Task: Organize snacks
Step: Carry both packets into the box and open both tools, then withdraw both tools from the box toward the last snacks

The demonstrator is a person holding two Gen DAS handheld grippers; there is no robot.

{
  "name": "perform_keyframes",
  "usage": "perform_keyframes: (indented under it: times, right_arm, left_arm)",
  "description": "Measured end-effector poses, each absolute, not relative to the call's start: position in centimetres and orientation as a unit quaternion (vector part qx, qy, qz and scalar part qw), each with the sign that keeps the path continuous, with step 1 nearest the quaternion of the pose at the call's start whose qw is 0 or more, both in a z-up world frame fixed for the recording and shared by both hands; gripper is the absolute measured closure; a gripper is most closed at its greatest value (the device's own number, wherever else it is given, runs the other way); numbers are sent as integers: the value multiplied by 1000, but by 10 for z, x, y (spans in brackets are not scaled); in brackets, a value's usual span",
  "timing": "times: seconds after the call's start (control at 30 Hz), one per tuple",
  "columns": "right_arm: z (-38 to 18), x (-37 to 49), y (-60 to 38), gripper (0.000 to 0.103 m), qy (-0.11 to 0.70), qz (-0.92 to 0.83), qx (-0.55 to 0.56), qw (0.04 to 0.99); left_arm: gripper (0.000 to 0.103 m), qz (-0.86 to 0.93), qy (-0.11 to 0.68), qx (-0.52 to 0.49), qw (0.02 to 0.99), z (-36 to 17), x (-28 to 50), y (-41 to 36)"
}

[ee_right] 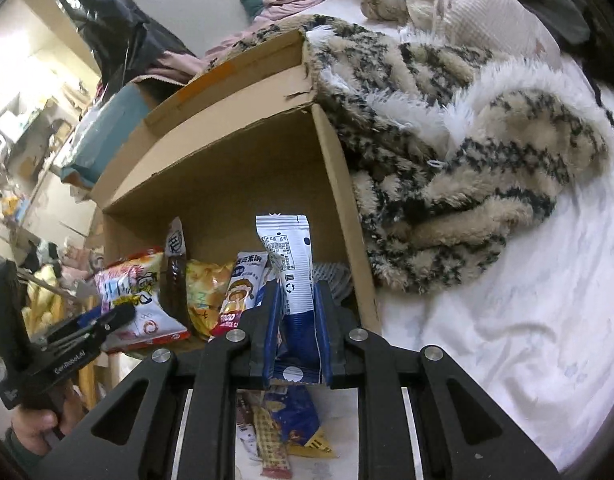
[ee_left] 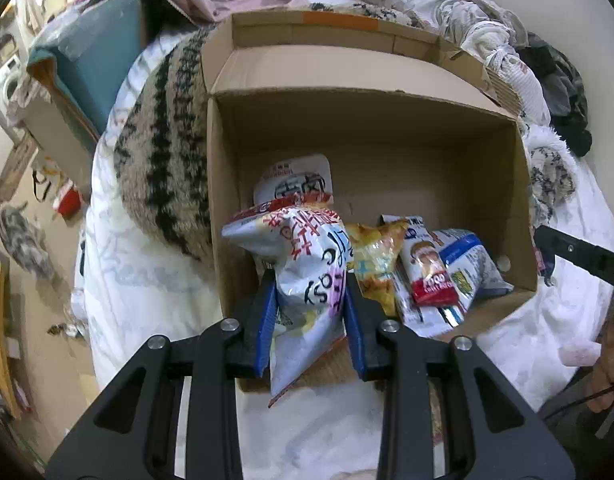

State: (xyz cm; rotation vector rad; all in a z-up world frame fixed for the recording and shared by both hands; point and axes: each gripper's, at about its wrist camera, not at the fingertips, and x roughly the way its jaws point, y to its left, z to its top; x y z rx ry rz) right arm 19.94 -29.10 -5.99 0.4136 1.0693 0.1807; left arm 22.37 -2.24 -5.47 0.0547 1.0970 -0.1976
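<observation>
Inside the box: at the near wall of the open brown cardboard box (ee_left: 363, 128) I see snack packets standing in a row, the box itself resting on the white bedsheet (ee_left: 155, 288).
Left gripper: my left gripper (ee_left: 309, 312) has its blue-padded jaws clamped on a crinkled white snack bag with red and black lettering (ee_left: 307, 280), which straddles the box's near edge at its left corner.
Right gripper: my right gripper (ee_right: 299, 332) has its jaws pressed together on a tall white-and-blue foil pouch (ee_right: 293, 264), held upright just inside the near edge, close to the right wall.
Between the two: a yellow crinkled packet (ee_left: 377, 264) and a white packet with a mushroom picture and red band (ee_left: 427, 276) stand side by side, touching.
Behind the white bag: a white sealed cup lid (ee_left: 295, 180) leans near the left wall.
Outside the box: a beige-and-black fuzzy blanket (ee_right: 447, 184) lies against both side walls.
Below my right gripper: loose snack packets (ee_right: 283, 428) lie on the sheet; I cannot tell what they are.
</observation>
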Motion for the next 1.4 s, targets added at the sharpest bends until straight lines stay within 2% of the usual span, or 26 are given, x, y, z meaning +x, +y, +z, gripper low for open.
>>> perform_keyframes:
  times: [0.67, 0.7, 0.73, 0.77, 0.8, 0.83, 0.97, 1.0, 1.03, 1.1, 1.13, 1.23, 1.4]
  right_arm:
    - [-81, 212, -281, 84, 541, 73, 166, 821]
    - [-81, 212, -281, 84, 541, 74, 167, 821]
    - [-81, 212, -281, 84, 541, 74, 167, 821]
    - [-81, 212, -280, 83, 540, 76, 167, 821]
    - [-81, 212, -281, 81, 539, 77, 170, 821]
    - [-79, 212, -281, 81, 536, 78, 173, 822]
    - [-76, 213, -286, 81, 529, 80, 197, 822]
    - [-77, 214, -288, 76, 532, 79, 204, 818]
    - [-78, 214, -289, 63, 533, 78, 207, 816]
    - [-77, 213, -292, 47, 528, 86, 223, 815]
    - [-75, 213, -291, 42, 524, 91, 228, 815]
    - [-67, 211, -288, 38, 511, 91, 212, 828]
    - [-65, 207, -288, 38, 509, 91, 221, 827]
  left_arm:
    - [74, -83, 515, 34, 852, -59, 225, -25]
    - [65, -84, 514, 30, 853, -58, 224, -24]
    - [51, -88, 513, 23, 854, -57, 223, -23]
    - [43, -91, 511, 17, 855, -55, 222, -23]
    - [30, -90, 506, 14, 858, -53, 220, -23]
    - [23, -91, 502, 11, 860, -51, 219, -24]
    - [19, -97, 490, 7, 866, -44, 215, -25]
    - [19, -94, 486, 8, 869, -42, 214, -25]
    - [19, -90, 483, 10, 871, -41, 213, -25]
    - [19, -87, 477, 10, 874, -38, 211, -24]
    - [19, -87, 473, 8, 877, -36, 210, -24]
    - [19, -90, 460, 16, 883, -31, 207, -24]
    - [19, -85, 443, 20, 892, -22, 202, -18]
